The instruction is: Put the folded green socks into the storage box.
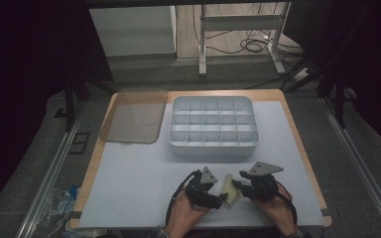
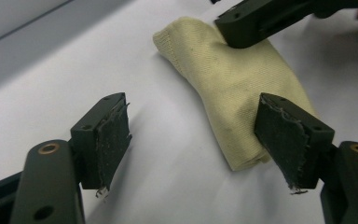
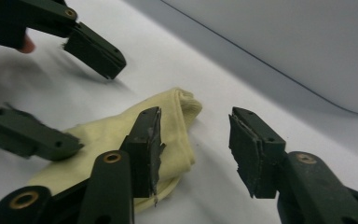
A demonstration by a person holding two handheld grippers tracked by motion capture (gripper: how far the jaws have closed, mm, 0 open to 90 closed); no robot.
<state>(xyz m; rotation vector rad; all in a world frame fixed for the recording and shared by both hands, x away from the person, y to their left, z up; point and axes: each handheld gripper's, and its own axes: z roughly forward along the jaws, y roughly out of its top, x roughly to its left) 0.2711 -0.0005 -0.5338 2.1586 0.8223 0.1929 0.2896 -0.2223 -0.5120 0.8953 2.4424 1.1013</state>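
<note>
A folded pale yellow knitted cloth [image 1: 231, 191] lies on the white mat near the table's front edge, between the two grippers. My left gripper [image 2: 198, 140] is open, with bare mat between its pads. Its right-hand jaw stands over the near end of the cloth [image 2: 233, 84]. My right gripper [image 3: 198, 144] is open too, and its gap shows bare mat. Its left-hand jaw sits on the cloth [image 3: 107, 135]. In the high view the left gripper [image 1: 221, 196] and right gripper [image 1: 239, 186] point at each other across the cloth.
A white box [image 1: 213, 147] divided into several small compartments stands mid-table behind the grippers. Its translucent lid [image 1: 134, 115] lies flat to the left, at the table's back left. A table frame and cables [image 1: 248, 44] stand on the floor beyond.
</note>
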